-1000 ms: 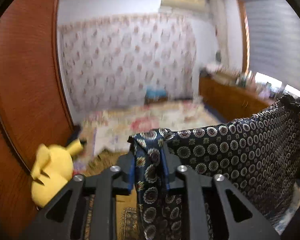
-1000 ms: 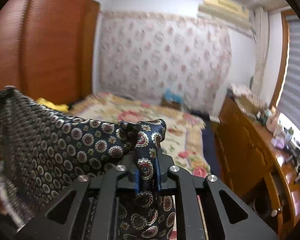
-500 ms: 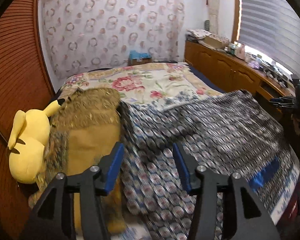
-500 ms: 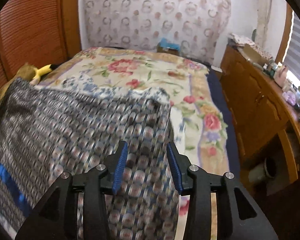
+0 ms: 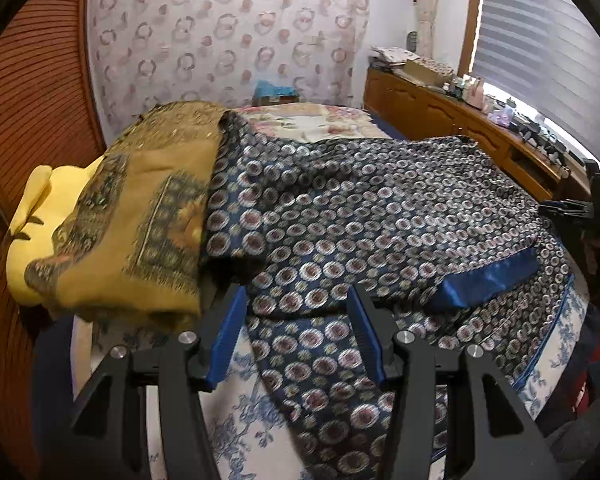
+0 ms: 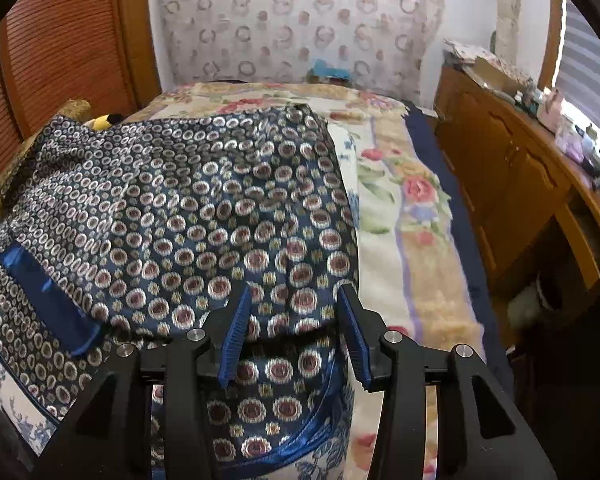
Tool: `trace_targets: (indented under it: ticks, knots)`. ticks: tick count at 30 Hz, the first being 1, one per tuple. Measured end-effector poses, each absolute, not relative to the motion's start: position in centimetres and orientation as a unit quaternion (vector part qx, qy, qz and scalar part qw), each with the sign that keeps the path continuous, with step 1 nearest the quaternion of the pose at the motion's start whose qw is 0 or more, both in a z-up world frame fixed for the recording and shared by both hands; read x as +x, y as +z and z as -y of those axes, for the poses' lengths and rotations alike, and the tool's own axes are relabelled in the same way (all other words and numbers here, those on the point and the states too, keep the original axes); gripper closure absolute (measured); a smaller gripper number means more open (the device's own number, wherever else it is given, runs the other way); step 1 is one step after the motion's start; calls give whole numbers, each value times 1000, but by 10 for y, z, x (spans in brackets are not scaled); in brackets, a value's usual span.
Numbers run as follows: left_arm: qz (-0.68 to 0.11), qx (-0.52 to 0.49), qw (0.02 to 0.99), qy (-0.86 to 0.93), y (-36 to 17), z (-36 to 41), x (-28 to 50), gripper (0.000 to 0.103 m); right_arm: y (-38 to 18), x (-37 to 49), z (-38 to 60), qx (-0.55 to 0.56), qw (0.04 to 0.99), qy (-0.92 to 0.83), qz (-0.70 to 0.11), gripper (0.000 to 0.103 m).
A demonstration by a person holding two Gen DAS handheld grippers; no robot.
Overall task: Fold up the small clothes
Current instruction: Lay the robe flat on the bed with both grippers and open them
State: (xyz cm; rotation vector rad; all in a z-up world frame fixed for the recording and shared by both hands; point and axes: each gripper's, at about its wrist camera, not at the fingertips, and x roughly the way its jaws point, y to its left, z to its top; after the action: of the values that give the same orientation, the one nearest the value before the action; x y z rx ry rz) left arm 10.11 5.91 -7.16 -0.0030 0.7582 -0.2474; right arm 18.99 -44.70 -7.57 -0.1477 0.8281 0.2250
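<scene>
Showing no legible writing: patterned garment point(image 5: 340, 216)

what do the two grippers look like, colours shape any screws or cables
Both look alike. The left gripper and the right gripper each have two matte black angular plastic fingers with triangular cut-outs in the frame, ribbed blue pads on the inner faces, and round silver screw heads on top. No cables, markings or sleeves show in either wrist view.
</scene>
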Motion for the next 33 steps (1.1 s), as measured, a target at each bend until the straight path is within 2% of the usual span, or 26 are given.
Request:
trace_targets:
  ticks: [6, 8, 22, 23, 24, 25, 28, 33]
  knots:
    - [-346, 15, 934, -91, -69, -64, 103, 51, -86, 184, 457, -54, 910, 90, -402, 49]
    - [-333, 23, 939, -89, -63, -62, 110, 64, -87, 185, 461, -49, 910, 86, -404, 49]
    - [-408, 89, 908, -38, -99, -49, 175, 64, -89, 187, 458, -55, 908, 82, -408, 49]
    - [-410, 94, 907, -35, -101, -48, 176, 68, -89, 188, 458, -56, 908, 82, -407, 49]
    - [-409, 102, 906, -35, -102, -46, 176, 78, -89, 188, 458, -56, 908, 82, -406, 49]
    - [-407, 114, 906, -28, -102, -43, 175, 97, -89, 188, 458, -56, 908, 82, -406, 49]
    - [-392, 91, 914, -44, -90, -42, 169, 102, -88, 189, 456, -59, 909, 82, -405, 49]
    - [-345, 28, 934, -87, -48, -43, 153, 103, -88, 190, 458, -58, 909, 81, -404, 49]
